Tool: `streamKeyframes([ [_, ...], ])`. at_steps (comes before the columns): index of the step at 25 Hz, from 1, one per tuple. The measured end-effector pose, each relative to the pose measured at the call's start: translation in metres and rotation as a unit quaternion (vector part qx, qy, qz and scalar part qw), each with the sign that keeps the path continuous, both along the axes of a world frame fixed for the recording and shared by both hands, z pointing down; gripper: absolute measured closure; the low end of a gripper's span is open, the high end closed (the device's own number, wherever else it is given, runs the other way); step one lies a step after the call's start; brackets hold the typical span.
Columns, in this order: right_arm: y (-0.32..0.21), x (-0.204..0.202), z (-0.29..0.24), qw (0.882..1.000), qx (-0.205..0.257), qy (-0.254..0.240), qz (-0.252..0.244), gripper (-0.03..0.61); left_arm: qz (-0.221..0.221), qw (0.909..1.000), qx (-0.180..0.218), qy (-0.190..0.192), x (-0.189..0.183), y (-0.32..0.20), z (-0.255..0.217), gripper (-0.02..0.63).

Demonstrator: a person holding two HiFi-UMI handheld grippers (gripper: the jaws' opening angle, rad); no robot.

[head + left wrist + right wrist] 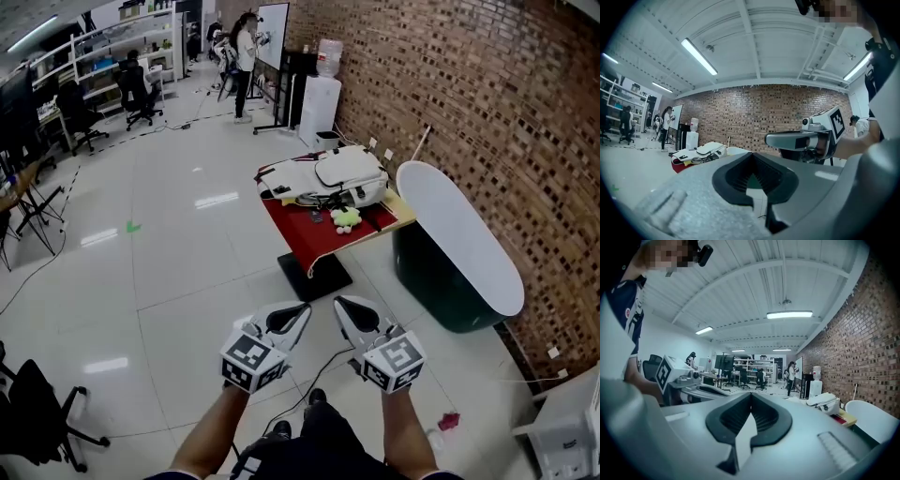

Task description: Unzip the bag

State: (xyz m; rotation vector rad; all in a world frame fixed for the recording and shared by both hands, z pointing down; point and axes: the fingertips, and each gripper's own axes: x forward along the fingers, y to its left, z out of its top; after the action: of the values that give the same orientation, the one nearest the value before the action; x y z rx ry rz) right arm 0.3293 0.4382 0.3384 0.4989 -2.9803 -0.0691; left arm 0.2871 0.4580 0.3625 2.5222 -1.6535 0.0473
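Observation:
A white and beige backpack (337, 176) lies on a small table draped with a red cloth (298, 234), several steps ahead of me. It also shows far off as the backpack (704, 151) in the left gripper view and the backpack (826, 400) in the right gripper view. Its zip is too small to make out. My left gripper (298, 312) and right gripper (343, 304) hang side by side over the floor, well short of the table. Both are shut with nothing between the jaws, as seen on the left gripper (752, 154) and the right gripper (751, 394).
A green soft toy (345, 217) sits on the red cloth beside the bag. A white oval tabletop on a dark green base (459, 234) stands to the right along the brick wall. A water dispenser (321, 101), office chairs (141, 94) and a person (246, 56) are farther back. A cable (323, 375) lies on the floor by my feet.

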Motion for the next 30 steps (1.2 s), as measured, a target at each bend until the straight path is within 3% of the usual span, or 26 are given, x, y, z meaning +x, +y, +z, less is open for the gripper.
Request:
streamKeyframes([
  [8, -0.093, -0.048, 0.012, 1.000, -0.010, -0.022, -0.015, 0.575, -0.007, 0.9998, -0.017, -0.011, -0.041, -0.089, 0.012, 0.614],
  [17, -0.240, -0.101, 0.028, 0.999, -0.029, -0.024, -0.033, 0.575, -0.018, 0.9995, -0.025, -0.010, -0.089, -0.244, 0.030, 0.614],
  [23, -0.326, -0.121, 0.041, 0.998, -0.048, -0.022, -0.025, 0.575, -0.012, 0.9987, -0.047, -0.015, -0.107, -0.332, 0.043, 0.612],
  [30, -0.392, -0.139, 0.057, 0.998, -0.060, -0.009, 0.002, 0.575, 0.002, 0.9967, -0.077, -0.023, -0.129, -0.395, 0.064, 0.612],
])
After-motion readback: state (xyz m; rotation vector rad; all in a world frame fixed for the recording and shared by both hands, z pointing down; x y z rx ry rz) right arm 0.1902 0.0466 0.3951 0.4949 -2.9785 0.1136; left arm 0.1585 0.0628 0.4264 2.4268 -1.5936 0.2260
